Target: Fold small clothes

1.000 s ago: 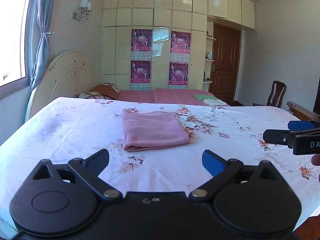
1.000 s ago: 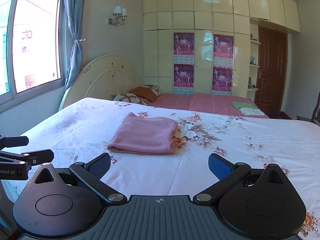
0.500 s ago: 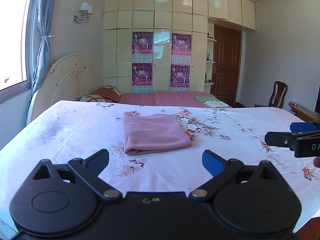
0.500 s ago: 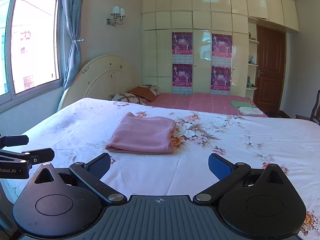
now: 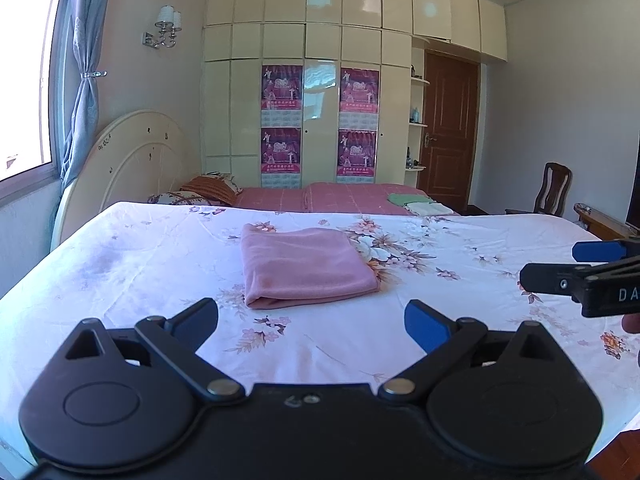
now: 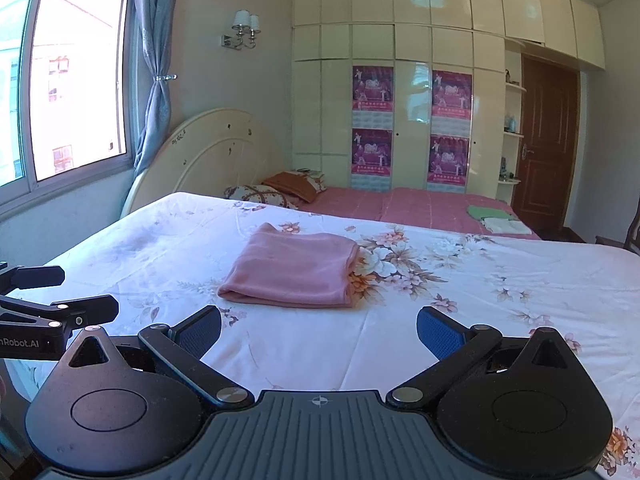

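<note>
Left wrist view is sitting slightly farther back than before; the folded pink cloth [image 5: 306, 266] is lying unmoved on the floral bed [image 5: 120, 264]. Left gripper [image 5: 312, 320] and right gripper [image 6: 319, 330] are gaping wide, holding nothing; the right gripper's body is running off-frame.

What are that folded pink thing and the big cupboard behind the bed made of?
The pink cloth: a soft, matte fabric, perhaps fleece or knit; its edges are thick and rounded. The cupboard: cream panels with a glossy finish, likely lacquered board; bright reflections show on the doors.
</note>
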A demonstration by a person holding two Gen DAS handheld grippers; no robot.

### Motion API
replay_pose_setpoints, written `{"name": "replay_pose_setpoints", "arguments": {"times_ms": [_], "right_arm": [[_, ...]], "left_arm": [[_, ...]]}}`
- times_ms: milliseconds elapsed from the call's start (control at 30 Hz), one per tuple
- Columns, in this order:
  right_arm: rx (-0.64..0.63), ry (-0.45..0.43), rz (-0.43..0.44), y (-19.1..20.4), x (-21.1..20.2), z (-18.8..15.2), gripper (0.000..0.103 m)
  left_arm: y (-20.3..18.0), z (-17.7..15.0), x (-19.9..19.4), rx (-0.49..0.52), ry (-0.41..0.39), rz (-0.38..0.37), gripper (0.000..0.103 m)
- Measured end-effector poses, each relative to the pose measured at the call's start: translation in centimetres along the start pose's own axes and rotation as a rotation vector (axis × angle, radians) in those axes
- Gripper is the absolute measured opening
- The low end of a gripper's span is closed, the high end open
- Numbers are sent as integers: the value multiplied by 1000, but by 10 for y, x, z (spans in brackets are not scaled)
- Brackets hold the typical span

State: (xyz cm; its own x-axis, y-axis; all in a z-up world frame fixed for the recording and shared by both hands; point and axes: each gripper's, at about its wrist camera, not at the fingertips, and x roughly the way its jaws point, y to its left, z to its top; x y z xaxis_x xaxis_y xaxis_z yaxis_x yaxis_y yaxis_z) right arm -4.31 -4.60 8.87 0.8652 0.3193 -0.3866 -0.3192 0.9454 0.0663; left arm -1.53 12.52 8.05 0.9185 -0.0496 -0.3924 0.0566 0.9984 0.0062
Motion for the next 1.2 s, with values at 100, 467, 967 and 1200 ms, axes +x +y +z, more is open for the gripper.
{"name": "replay_pose_setpoints", "arguments": {"times_ms": [100, 467, 967, 1200], "right_arm": [[1, 1, -2, 0, 0, 0, 103], [6, -6, -7, -1, 1, 1, 103], [5, -7, -6, -2, 2, 2, 103], [1, -2, 0, -3, 5, 3, 103]], "left_arm": [[-1, 0, 0, 4, -2, 0, 100], [-2, 5, 3, 20, -9, -7, 100], [-1, 5, 4, 31, -12, -13, 99], [-1, 7, 7, 27, -7, -24, 99]]}}
